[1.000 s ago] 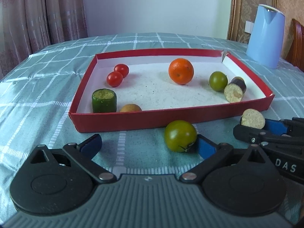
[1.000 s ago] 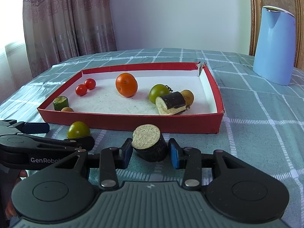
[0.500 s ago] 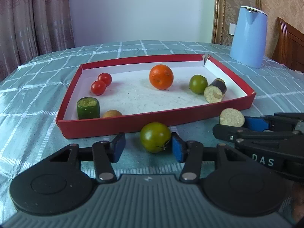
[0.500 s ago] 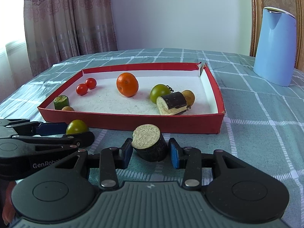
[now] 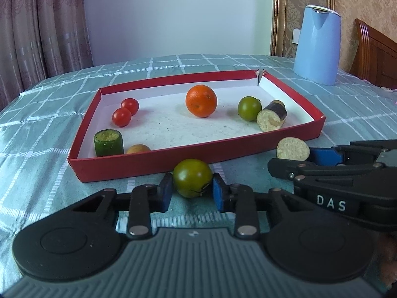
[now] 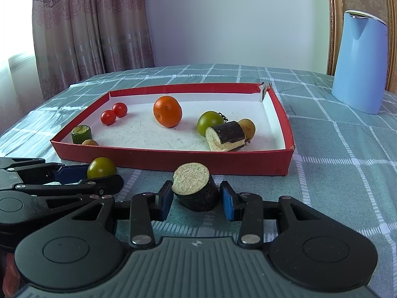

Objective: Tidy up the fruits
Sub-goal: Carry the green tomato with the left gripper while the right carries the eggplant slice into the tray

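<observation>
A red tray (image 5: pixel 153 163) (image 6: pixel 173 160) with a white floor holds an orange (image 5: pixel 201 100), two cherry tomatoes (image 5: pixel 121 117), a green tomato (image 5: pixel 248 108), a cucumber chunk (image 5: pixel 108 142), an eggplant piece (image 5: pixel 271 119) and small brownish fruits (image 6: pixel 247 128). My left gripper (image 5: pixel 191 193) is shut on a green tomato (image 5: pixel 192 181) on the cloth just before the tray's front wall. My right gripper (image 6: pixel 196 198) has its blue pads against a dark eggplant chunk (image 6: pixel 196 190) on the cloth, right of the left gripper.
A light blue kettle (image 5: pixel 318 44) (image 6: pixel 359 62) stands on the checked tablecloth (image 6: pixel 335 154) at the far right. A wooden chair back (image 5: pixel 374 54) is behind it. Curtains (image 6: pixel 86 24) hang behind the table's left side.
My left gripper swung left, centred on the green tomato and closed its pads on it. The right gripper stayed around the eggplant chunk.
</observation>
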A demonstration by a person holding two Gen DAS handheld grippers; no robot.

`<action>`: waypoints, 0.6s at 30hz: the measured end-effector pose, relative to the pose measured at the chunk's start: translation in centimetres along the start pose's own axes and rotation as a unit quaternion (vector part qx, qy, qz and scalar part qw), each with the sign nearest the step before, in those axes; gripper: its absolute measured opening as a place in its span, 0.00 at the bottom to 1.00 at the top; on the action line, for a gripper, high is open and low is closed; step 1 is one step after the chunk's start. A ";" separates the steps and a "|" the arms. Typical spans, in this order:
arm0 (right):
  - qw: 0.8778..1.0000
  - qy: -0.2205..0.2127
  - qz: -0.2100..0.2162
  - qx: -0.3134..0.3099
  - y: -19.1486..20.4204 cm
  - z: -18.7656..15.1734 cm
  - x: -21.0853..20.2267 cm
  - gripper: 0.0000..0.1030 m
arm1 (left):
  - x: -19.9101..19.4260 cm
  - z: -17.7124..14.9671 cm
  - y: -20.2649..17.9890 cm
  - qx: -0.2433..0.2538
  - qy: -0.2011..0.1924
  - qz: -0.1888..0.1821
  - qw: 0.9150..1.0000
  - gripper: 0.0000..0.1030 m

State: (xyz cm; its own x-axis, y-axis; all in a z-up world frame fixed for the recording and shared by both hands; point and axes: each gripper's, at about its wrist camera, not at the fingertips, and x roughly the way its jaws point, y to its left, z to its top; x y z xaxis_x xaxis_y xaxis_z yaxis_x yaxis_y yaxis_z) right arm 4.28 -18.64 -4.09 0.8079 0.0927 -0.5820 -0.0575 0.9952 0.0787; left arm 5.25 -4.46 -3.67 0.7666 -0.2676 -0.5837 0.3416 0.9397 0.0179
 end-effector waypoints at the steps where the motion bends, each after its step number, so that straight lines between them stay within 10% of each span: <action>1: 1.000 -0.001 0.000 0.000 0.0 0.0 0.0 0.39 | -0.1 0.0 0.1 0.000 0.000 0.000 1.000 0.29; 18: 0.999 -0.047 -0.006 -0.013 0.5 -0.1 -1.4 0.39 | -1.2 0.0 -0.1 0.017 -0.018 0.006 1.000 0.29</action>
State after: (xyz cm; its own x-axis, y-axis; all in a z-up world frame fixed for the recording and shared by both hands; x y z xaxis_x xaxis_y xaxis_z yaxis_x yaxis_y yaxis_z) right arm 3.01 -18.28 -3.32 0.8596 0.0794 -0.5048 -0.0627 0.9968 0.0500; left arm 4.29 -4.27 -3.02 0.7896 -0.2644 -0.5537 0.3506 0.9350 0.0534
